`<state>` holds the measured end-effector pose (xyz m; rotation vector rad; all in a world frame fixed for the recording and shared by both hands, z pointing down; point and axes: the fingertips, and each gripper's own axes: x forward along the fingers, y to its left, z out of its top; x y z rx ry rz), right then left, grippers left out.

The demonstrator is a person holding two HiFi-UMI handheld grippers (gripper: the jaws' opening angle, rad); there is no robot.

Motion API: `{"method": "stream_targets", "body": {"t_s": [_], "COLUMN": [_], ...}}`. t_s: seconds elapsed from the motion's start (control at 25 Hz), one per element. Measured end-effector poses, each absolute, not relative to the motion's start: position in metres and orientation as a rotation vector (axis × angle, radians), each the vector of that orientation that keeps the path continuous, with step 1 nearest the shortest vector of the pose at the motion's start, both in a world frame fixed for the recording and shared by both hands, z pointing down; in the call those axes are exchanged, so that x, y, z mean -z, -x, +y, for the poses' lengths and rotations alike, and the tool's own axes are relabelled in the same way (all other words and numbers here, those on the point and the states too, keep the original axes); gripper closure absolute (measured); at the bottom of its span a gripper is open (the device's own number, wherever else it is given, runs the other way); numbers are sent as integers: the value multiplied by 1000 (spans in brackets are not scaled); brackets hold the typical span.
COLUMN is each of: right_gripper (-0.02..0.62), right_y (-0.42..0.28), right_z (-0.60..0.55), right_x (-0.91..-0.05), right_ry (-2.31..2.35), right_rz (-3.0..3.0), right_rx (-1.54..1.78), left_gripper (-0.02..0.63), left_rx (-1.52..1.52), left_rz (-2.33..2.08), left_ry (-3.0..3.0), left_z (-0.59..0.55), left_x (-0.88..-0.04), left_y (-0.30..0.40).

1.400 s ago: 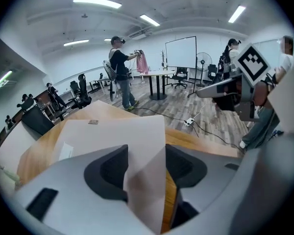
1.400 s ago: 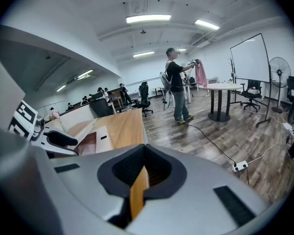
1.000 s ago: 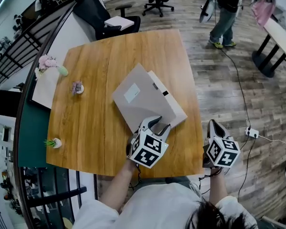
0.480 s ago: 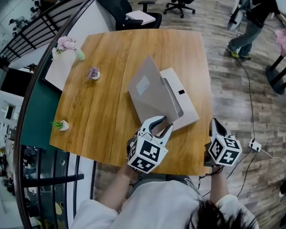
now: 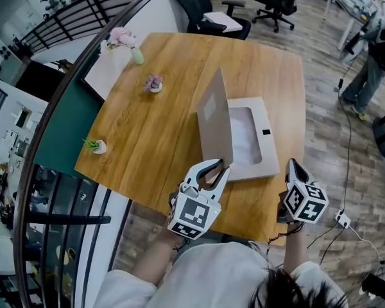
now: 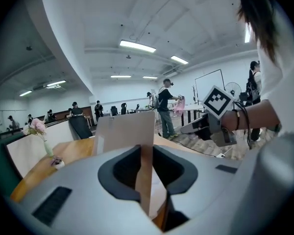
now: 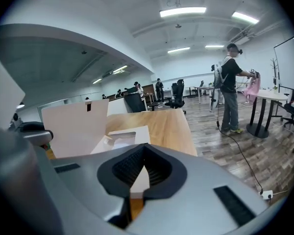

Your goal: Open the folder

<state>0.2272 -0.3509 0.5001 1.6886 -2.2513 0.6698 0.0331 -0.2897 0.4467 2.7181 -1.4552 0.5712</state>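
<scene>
Tabletop (image 5: pixel 160 140) carries the folder (image 5: pixel 247 104) by its near right corner, long axis running from near edge to far edge. Its cover (image 5: pixel 215 117) stands about upright on the spine along the base's left side, so finishing likely means swinging it over toward the table's left edge. The left gripper (image 5: pixel 213 169) is the hand for that: its jaws have just been closing and clamp the cover's near edge. The right gripper (image 5: pixel 290 167), jaws together on nothing, sits beside the base's near right corner; contact unclear.
</scene>
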Motion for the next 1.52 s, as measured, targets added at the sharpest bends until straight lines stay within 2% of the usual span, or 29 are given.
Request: {"method": "stream_targets", "body": {"t_s": [0.6,1.08,1.52], "right_gripper": [594,594,594], "right_y": [-162,-140,-118], "right_z": [-372,-378,-382], "right_x": [-504,-503,-508], "right_ry": [-1509,-1458,-1389], "right_rz": [-2320,-2315,-2316], "right_rx": [-622,-591,-569], "left_gripper": [600,603,603], "left_rx": [-260,69,235], "left_rz": [-1842,-1934,-1958], "left_ry": [-2321,-1850,-1570], "left_z": [-285,-270,-250], "left_x": [-445,-473,-510], "left_y": [86,187,232]}}
